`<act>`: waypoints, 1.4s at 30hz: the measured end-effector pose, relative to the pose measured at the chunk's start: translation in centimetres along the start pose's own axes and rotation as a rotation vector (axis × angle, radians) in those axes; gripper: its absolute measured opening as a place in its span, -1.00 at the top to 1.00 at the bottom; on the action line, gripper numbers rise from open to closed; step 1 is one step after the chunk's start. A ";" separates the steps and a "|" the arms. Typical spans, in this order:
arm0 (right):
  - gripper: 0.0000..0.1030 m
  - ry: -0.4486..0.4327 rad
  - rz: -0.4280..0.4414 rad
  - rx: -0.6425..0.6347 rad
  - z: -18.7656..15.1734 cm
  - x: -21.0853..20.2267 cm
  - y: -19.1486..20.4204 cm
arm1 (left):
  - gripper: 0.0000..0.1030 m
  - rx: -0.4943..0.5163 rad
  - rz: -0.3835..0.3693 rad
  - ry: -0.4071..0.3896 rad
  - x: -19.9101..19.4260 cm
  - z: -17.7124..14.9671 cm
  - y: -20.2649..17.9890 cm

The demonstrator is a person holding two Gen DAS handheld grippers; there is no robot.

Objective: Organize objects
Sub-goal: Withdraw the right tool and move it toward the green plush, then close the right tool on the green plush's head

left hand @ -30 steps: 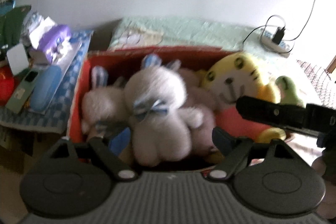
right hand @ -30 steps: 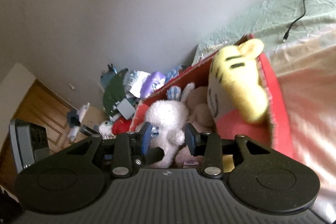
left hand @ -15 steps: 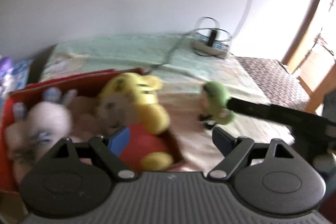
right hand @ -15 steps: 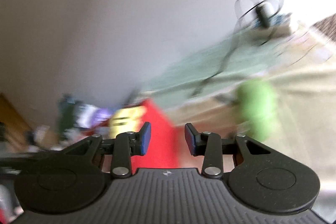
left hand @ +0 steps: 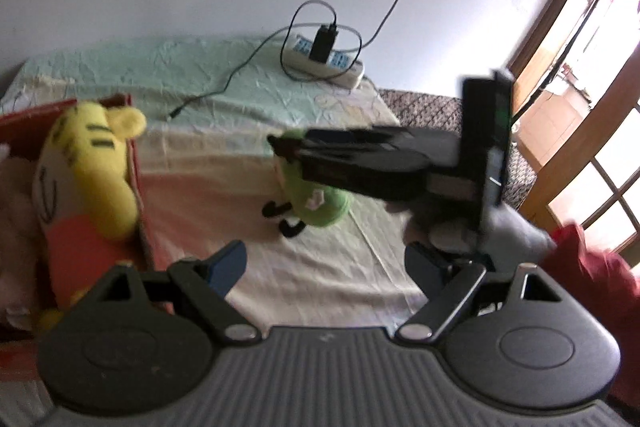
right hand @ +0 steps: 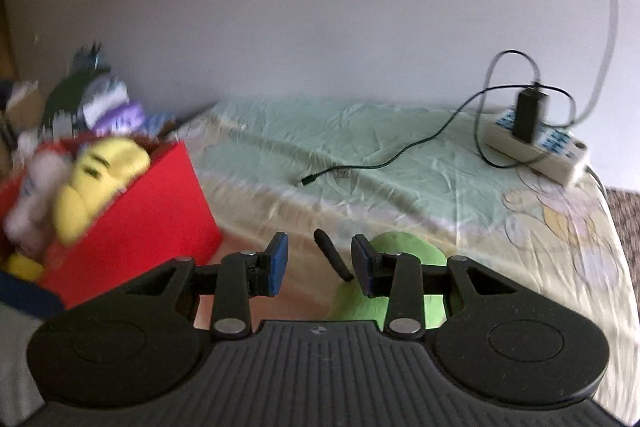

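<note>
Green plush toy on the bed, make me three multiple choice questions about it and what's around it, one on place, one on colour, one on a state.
1. Where is the green plush toy?
A. In the red box
B. On the bed sheet, outside the box
C. On the power strip

2. What colour is the tiger plush's head in the red box?
A. Yellow
B. Blue
C. Purple

3. How is the right hand-held gripper?
A. Shut on the green toy
B. Shut on the cable
C. Open, holding nothing

Answers: 1 B, it lies on the sheet beside the box. 2 A, yellow with dark stripes. 3 C, a gap shows between its pads.
</note>
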State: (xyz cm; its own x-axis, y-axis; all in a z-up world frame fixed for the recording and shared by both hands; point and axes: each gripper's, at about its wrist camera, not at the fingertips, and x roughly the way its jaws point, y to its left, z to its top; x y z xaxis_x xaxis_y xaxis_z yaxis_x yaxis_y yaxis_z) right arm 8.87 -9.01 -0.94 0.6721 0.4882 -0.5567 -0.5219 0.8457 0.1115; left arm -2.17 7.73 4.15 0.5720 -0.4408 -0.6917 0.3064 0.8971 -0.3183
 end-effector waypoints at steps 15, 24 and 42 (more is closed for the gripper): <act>0.92 -0.018 0.022 0.202 -3.2 -2.7 -6.9 | -0.71 -0.008 0.021 0.049 3.5 1.0 -2.2; 0.49 0.020 -0.004 0.535 -8.1 -6.9 -14.2 | -0.71 0.060 -0.021 0.116 10.1 3.1 -4.8; 0.22 0.031 0.195 0.787 -9.8 -4.4 -17.8 | -0.43 0.005 -0.003 0.229 20.5 5.4 -4.1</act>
State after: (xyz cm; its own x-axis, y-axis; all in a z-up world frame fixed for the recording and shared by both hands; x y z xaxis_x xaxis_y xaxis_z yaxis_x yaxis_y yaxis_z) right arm 10.03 -28.34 -8.50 0.5863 0.6459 -0.4889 -0.0981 0.6557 0.7486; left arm 12.42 -5.12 -5.20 0.3838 -0.4243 -0.8201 0.3121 0.8955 -0.3172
